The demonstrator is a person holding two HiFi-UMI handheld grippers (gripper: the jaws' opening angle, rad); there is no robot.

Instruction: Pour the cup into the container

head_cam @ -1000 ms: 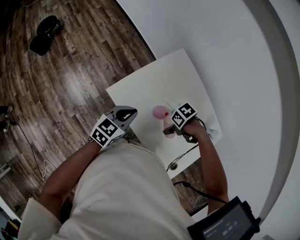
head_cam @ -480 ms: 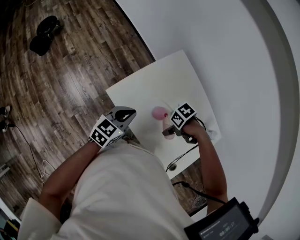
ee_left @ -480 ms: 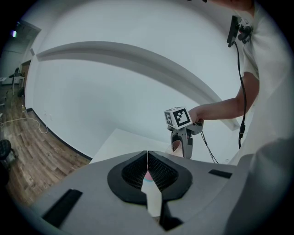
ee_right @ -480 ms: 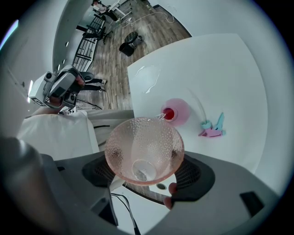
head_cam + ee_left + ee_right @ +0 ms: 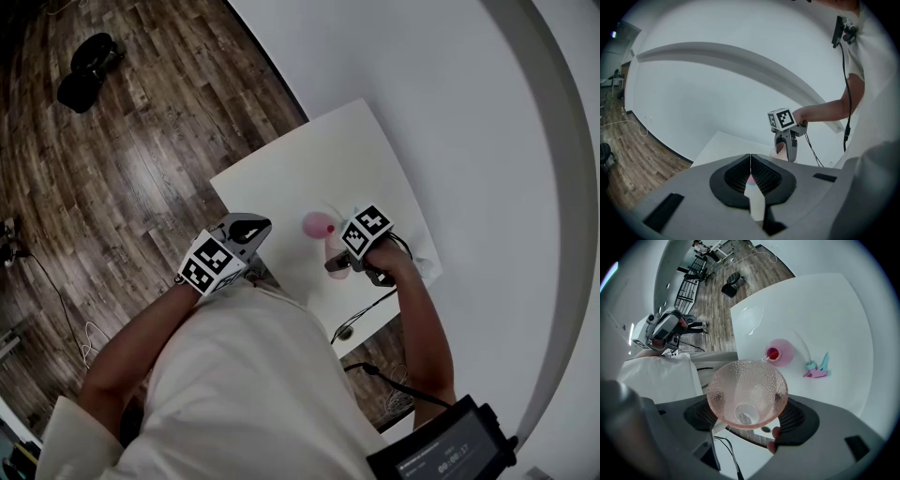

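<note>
1. Right gripper view looks straight into the mouth of the pink dimpled cup (image 5: 747,390). The right gripper (image 5: 749,420) has it clamped between its jaws, one pad on each side of the lower wall. That side grip leaves the rim free for pouring.
2. The cup is tipped forward and down, so its far lip sits right at the red mouth of the pink container (image 5: 780,352), which stands on the white table (image 5: 825,301). I'd judge the tilt is meant to send the contents straight in rather than onto the tabletop.
3. Inside the cup I see only its clear bottom, so the pour looks close to finished. Whether anything is running off the lip is too small to tell.
4. A small pink-and-teal item (image 5: 816,370) lies on the table just beside the container, not touching it and off to the side of the pour.
5. The left gripper (image 5: 750,168) has its jaws pressed together with nothing between them. In the head view it hangs by the table's near edge, well apart from the container. It looks parked to me, since a one-handed pour needs no help. That does leave the container unsteadied if the cup nudges it.
</note>
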